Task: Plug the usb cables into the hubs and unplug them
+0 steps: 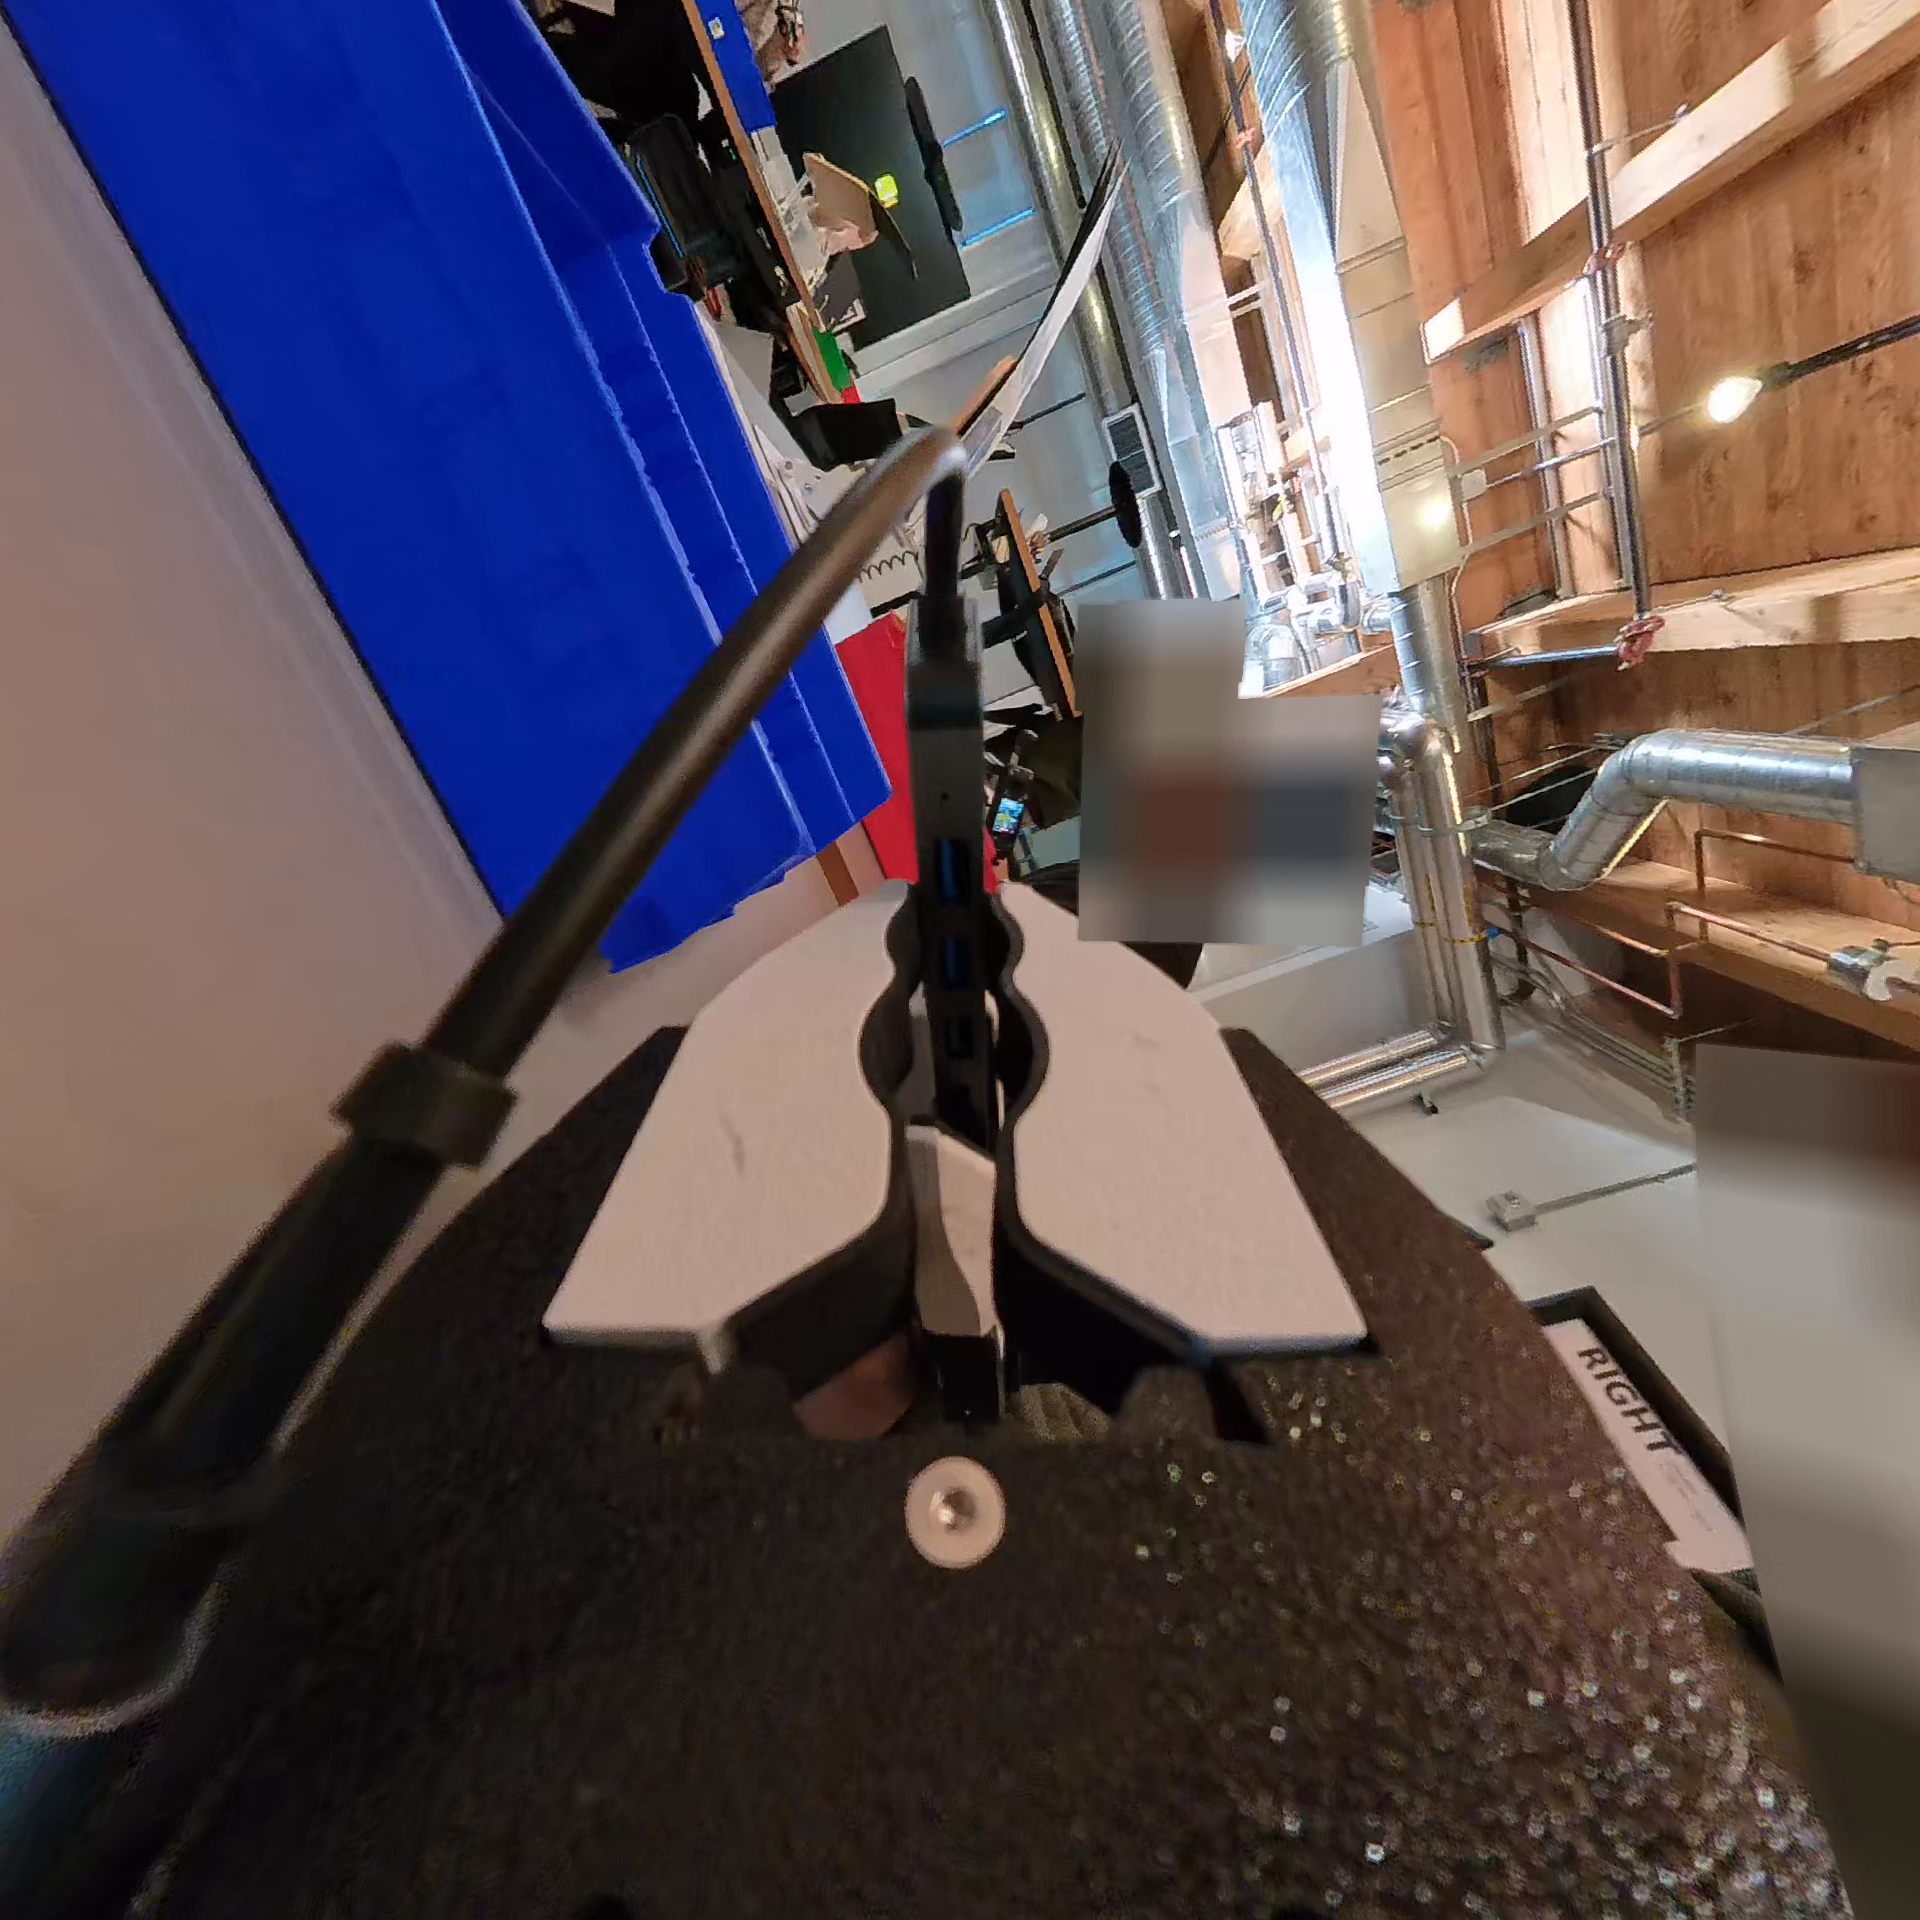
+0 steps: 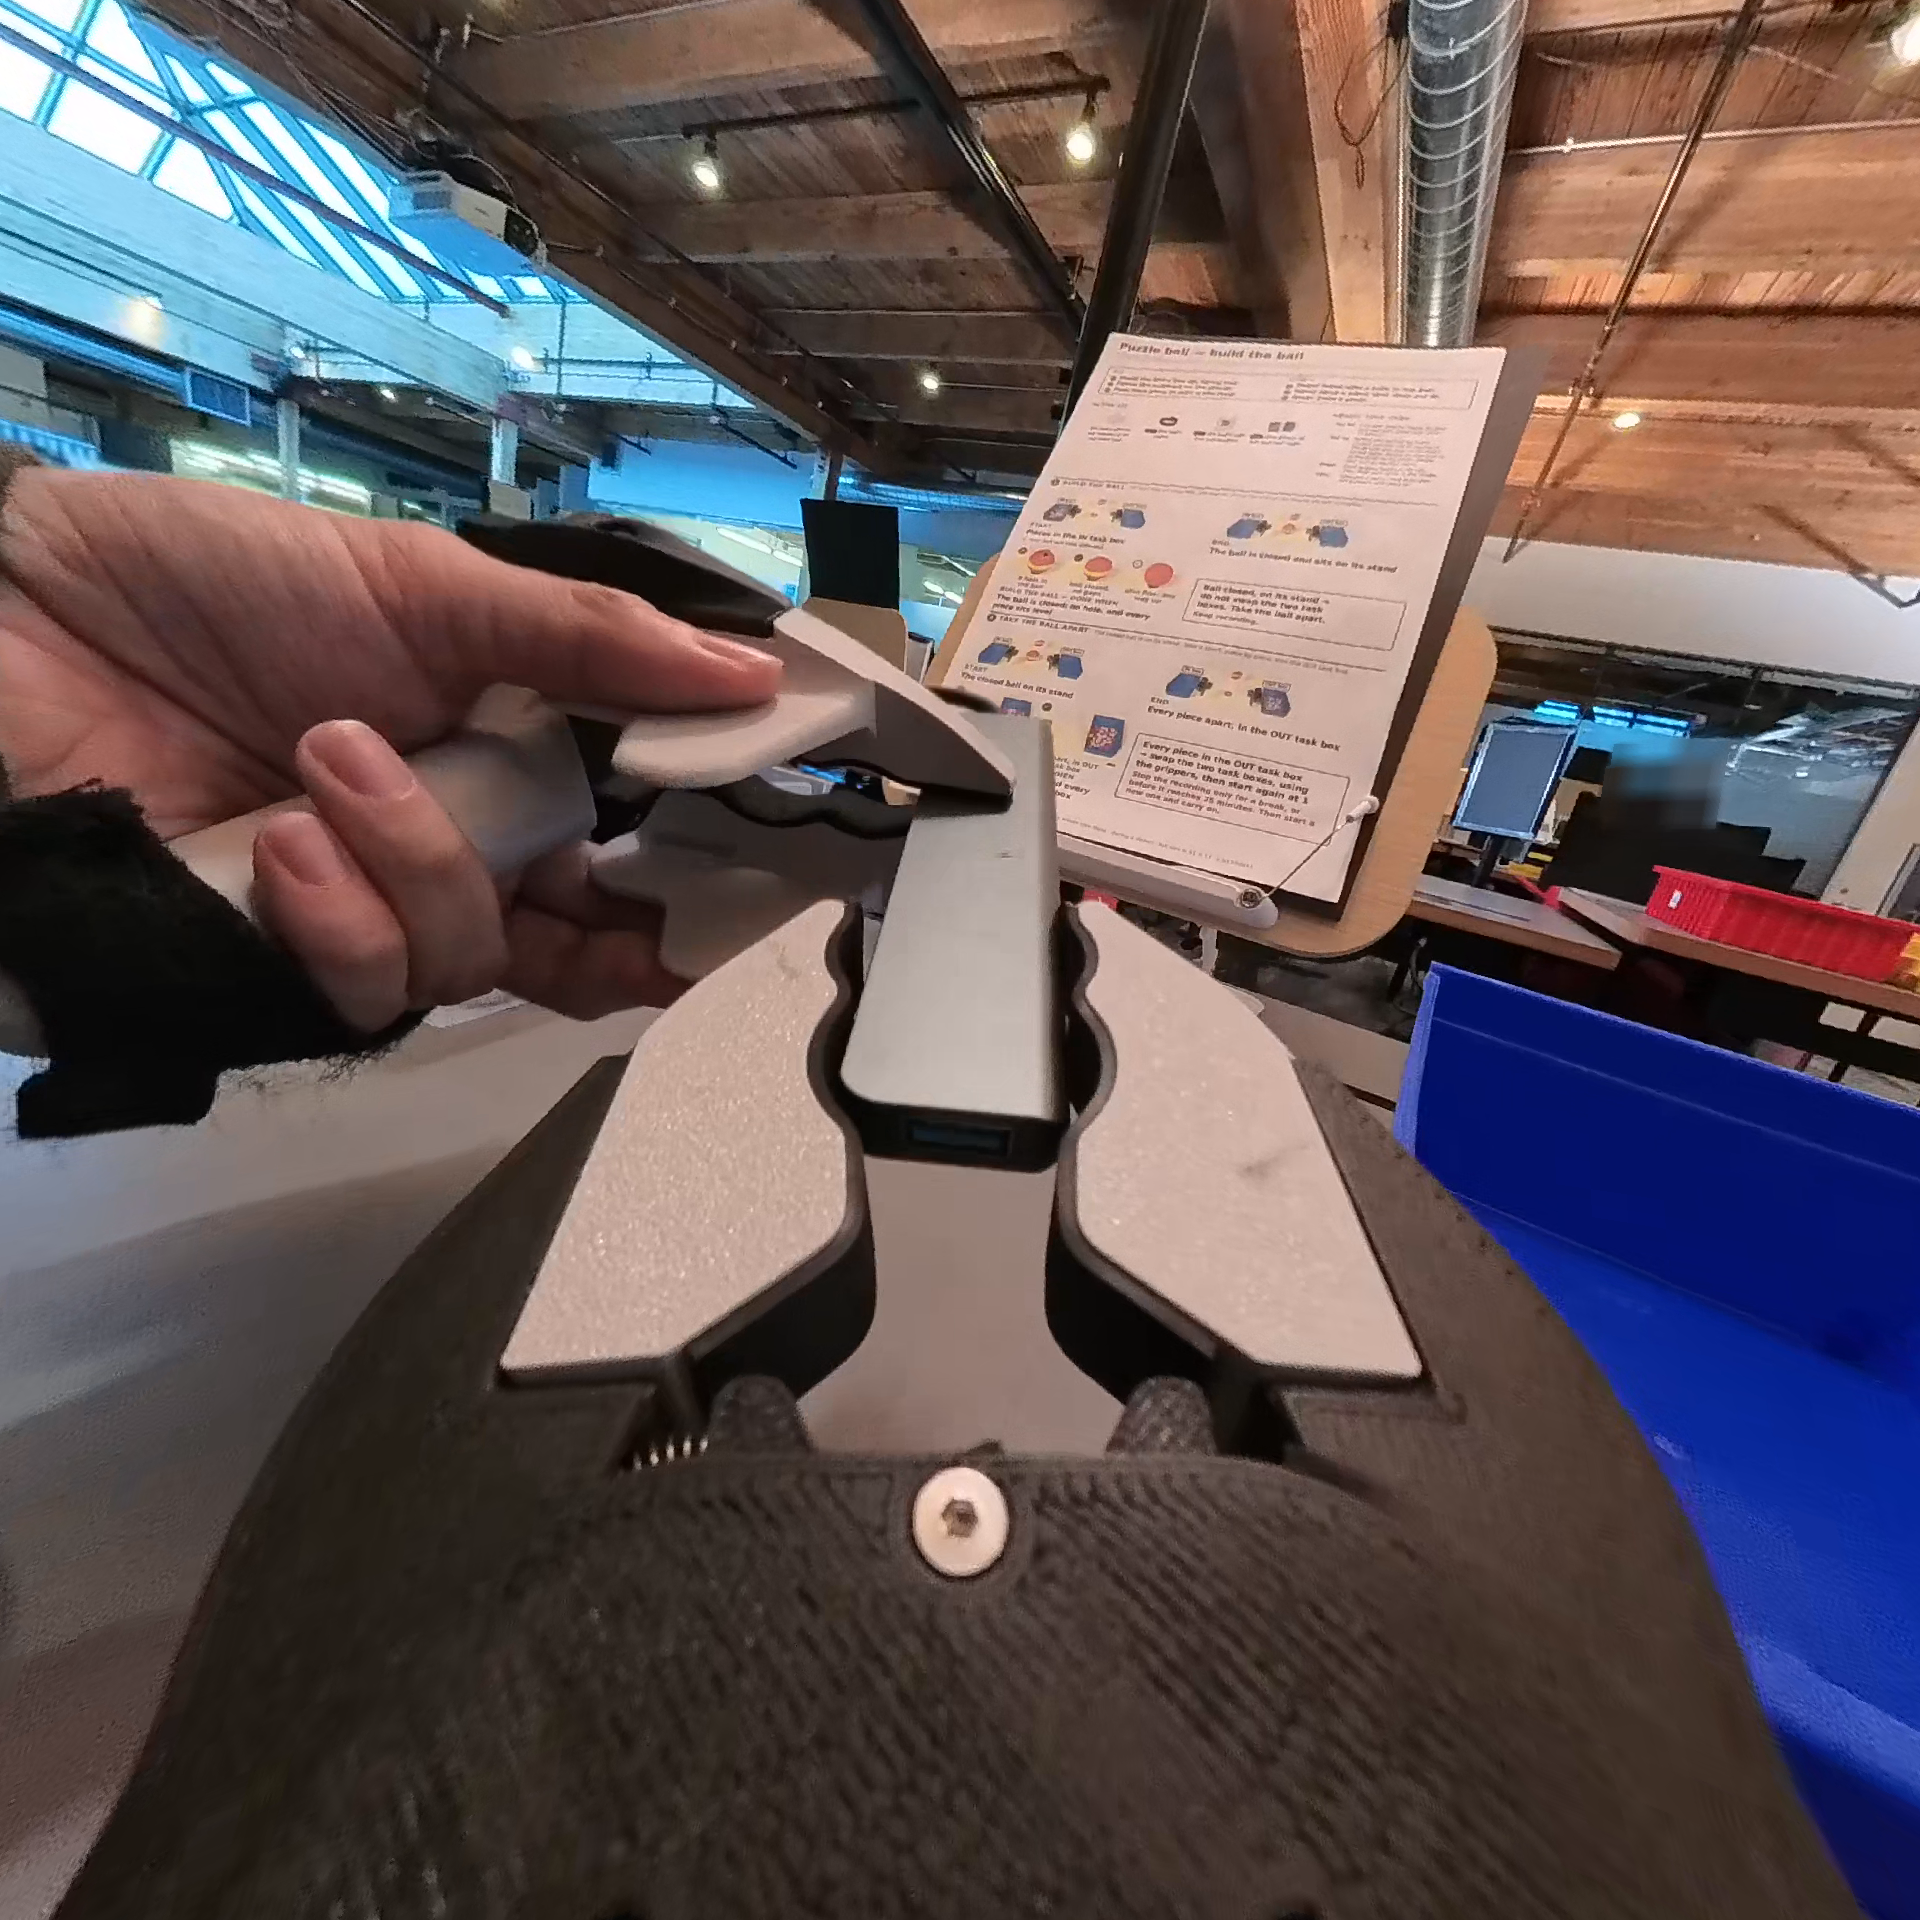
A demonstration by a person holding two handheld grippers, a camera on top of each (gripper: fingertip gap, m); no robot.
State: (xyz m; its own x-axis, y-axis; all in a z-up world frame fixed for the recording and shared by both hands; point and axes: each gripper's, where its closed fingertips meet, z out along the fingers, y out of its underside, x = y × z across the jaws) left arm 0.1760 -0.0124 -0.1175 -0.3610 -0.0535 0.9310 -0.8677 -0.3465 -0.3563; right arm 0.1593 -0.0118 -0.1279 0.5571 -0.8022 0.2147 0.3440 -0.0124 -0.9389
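In the left wrist view my left gripper (image 1: 951, 904) is shut on a dark USB hub (image 1: 940, 727), held edge-on with blue ports showing. A black cable (image 1: 644, 748) leaves the hub's far end and loops back to the lower left. In the right wrist view my right gripper (image 2: 961, 914) is shut on the sides of a grey hub (image 2: 966, 987), whose end port faces the camera. The left gripper (image 2: 935, 831), held by a hand (image 2: 312, 675), meets that hub's far end. I cannot tell whether it clamps it. No loose USB plug shows.
A blue bin (image 1: 468, 416) stands on the pale table (image 1: 156, 727) by the left gripper. It also shows to the right of the right gripper (image 2: 1662, 1143). An instruction sheet on a wooden stand (image 2: 1247, 582) is behind the hubs. A red tray (image 2: 1777, 920) sits on a far table. The tips of both grippers are at nearly the same place.
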